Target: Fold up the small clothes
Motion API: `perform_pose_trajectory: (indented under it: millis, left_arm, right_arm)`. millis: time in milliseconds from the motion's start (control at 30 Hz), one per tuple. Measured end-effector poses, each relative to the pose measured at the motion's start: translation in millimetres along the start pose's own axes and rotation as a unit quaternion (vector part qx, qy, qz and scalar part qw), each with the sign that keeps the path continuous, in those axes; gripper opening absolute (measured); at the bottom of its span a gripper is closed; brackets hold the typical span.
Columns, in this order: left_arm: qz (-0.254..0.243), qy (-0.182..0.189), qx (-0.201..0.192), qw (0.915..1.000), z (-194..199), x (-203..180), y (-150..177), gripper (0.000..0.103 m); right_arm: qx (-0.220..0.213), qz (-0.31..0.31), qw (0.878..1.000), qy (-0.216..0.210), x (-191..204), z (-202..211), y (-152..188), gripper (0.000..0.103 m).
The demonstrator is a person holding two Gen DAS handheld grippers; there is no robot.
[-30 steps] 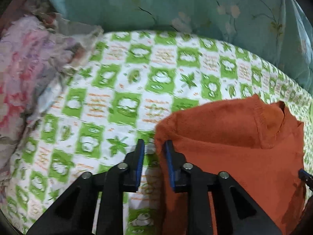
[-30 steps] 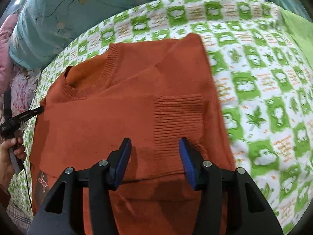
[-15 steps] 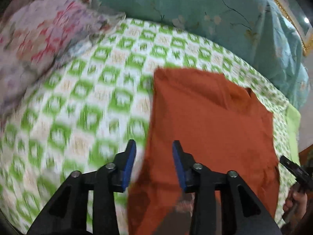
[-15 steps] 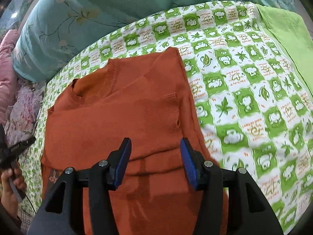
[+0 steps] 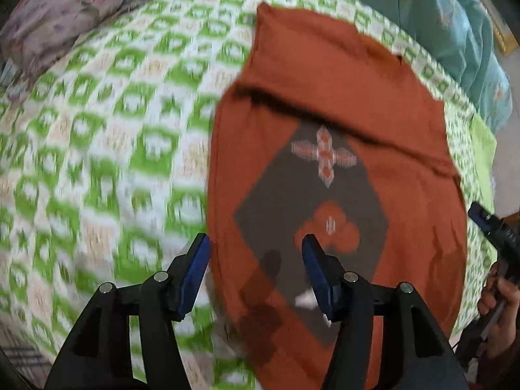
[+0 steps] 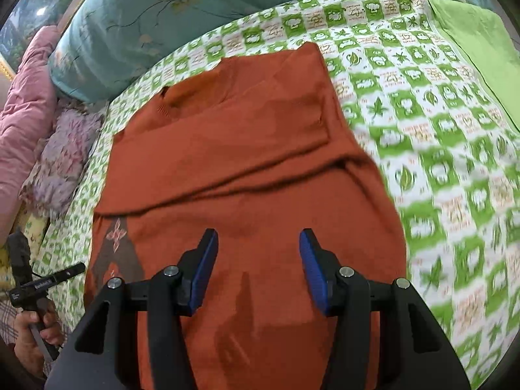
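Note:
A small rust-orange knit sweater (image 5: 341, 91) lies flat on the bed, its sleeves folded in across the chest; a dark diamond patch with a cross motif (image 5: 321, 156) shows on the lower part. It also fills the right wrist view (image 6: 234, 149), collar at the far end. My left gripper (image 5: 255, 256) is open and empty, above the sweater's left edge near the hem. My right gripper (image 6: 258, 253) is open and empty, above the sweater's lower middle. Neither touches the cloth.
The bed sheet (image 6: 438, 136) is white with green squares. A teal floral quilt (image 6: 136, 32) lies along the far side. Pink and floral bedding (image 5: 74, 9) is bunched at the left. A plain green cloth (image 6: 481, 48) lies at the right edge.
Both grippers have pulled back toward the hem and risen, so more of the sweater shows. The left jaws have opened wider. The diamond patch has come into view.

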State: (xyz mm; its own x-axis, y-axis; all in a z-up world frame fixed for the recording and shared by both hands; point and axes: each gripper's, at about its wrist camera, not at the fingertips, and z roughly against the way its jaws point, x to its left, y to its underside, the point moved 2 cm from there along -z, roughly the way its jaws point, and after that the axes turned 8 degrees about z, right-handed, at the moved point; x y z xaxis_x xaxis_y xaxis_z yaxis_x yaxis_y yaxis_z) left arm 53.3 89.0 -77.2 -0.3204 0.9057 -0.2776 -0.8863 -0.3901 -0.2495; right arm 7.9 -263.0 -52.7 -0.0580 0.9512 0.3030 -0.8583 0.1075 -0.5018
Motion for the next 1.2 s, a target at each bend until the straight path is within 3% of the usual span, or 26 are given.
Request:
perform_pose_trajectory:
  millis: [100, 300, 400, 433, 467, 533, 633, 700, 767, 867, 1100, 1200]
  left_arm:
    - [-0.005, -0.011, 0.015, 0.9998, 0.3, 0.7, 23.7, 0.064]
    - [0.005, 0.002, 0.053, 0.9986, -7.3, 12.9, 68.2, 0.064]
    - [-0.012, 0.004, 0.037, 0.9992, -1.2, 18.3, 82.2, 0.047]
    - [-0.020, 0.004, 0.035, 0.9992, 0.1, 20.0, 86.0, 0.029]
    - [-0.029, 0.005, 0.034, 0.9990, 1.3, 22.6, 89.8, 0.018]
    - [-0.039, 0.017, 0.028, 0.9987, 8.5, 29.7, 96.0, 0.011]
    - [-0.043, 0.034, 0.026, 0.9981, 18.2, 36.9, 102.5, 0.011]
    - [-0.034, 0.046, 0.038, 0.9976, 21.8, 44.5, 103.5, 0.022]
    - [-0.007, 0.071, 0.063, 0.9955, 20.5, 51.5, 104.9, 0.049]
    - [0.016, 0.081, 0.072, 0.9940, 20.9, 57.5, 105.8, 0.052]
    - [-0.012, 0.054, 0.074, 0.9957, 6.1, 30.2, 105.5, 0.056]
    - [-0.004, 0.044, 0.075, 0.9962, 3.7, 28.0, 103.1, 0.056]
  right_arm:
    - [-0.001, 0.003, 1.000, -0.003, 7.1, 11.4, 12.8, 0.054]
    - [-0.004, 0.007, 1.000, -0.001, 14.0, 43.1, 47.7, 0.056]
    - [0.000, 0.001, 1.000, 0.015, 8.5, 56.9, 69.0, 0.057]
    - [0.003, -0.004, 1.000, 0.021, 4.3, 61.4, 77.2, 0.057]
    - [0.005, -0.008, 1.000, 0.025, 0.6, 63.2, 81.5, 0.057]
    - [0.010, -0.021, 0.999, 0.036, -9.2, 68.3, 94.3, 0.057]
    - [0.017, -0.037, 0.998, 0.049, -21.4, 77.1, 113.4, 0.057]
    - [0.020, -0.044, 0.997, 0.053, -26.3, 81.6, 123.4, 0.057]
    - [0.023, -0.050, 0.997, 0.055, -30.0, 84.4, 130.5, 0.057]
    - [0.027, -0.055, 0.997, 0.054, -33.2, 85.3, 136.6, 0.057]
    - [0.046, -0.076, 0.995, 0.034, -38.3, 75.6, 152.8, 0.057]
    - [0.052, -0.100, 0.994, 0.006, -39.3, 67.0, 159.3, 0.057]
